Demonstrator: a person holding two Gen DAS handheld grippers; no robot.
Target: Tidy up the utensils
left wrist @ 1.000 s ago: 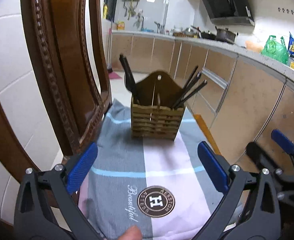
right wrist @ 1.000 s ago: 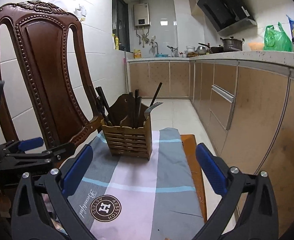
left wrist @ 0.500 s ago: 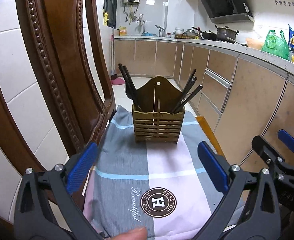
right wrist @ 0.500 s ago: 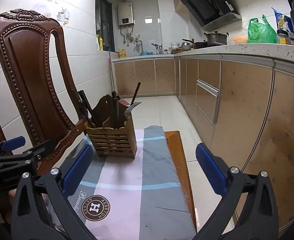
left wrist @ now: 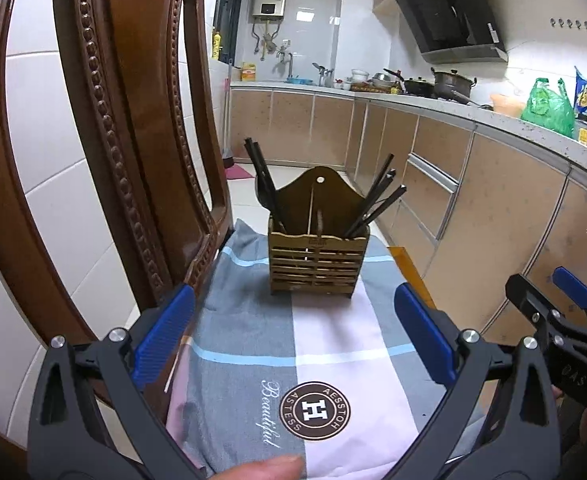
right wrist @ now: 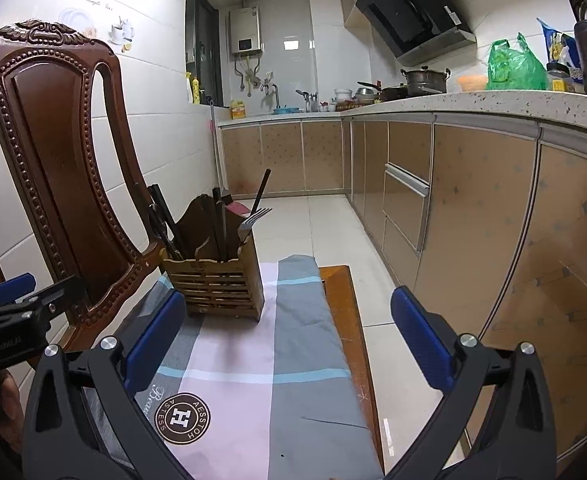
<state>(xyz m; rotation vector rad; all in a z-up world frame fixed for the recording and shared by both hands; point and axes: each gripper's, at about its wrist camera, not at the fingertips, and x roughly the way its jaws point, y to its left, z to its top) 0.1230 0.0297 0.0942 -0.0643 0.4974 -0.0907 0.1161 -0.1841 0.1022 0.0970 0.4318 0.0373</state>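
A slatted wooden utensil holder (left wrist: 317,262) (right wrist: 215,280) stands on a grey, pink and blue cloth (left wrist: 321,344) (right wrist: 253,360) spread over a wooden chair seat. Dark chopsticks (left wrist: 377,200) and dark utensil handles (left wrist: 263,180) lean out of its two compartments. A metal fork (right wrist: 249,224) pokes out on its right side. My left gripper (left wrist: 293,344) is open and empty, well short of the holder. My right gripper (right wrist: 285,344) is also open and empty, with the holder ahead to its left.
The carved chair back (left wrist: 133,140) (right wrist: 53,152) rises close on the left. Kitchen cabinets (right wrist: 473,220) and a speckled countertop (right wrist: 493,106) with pots and bags run along the right. Tiled floor (right wrist: 325,220) lies beyond the seat's orange edge (right wrist: 349,320).
Both grippers have drawn back and risen a little from the holder, which now sits smaller and further left in the right wrist view. Both stay open and empty.
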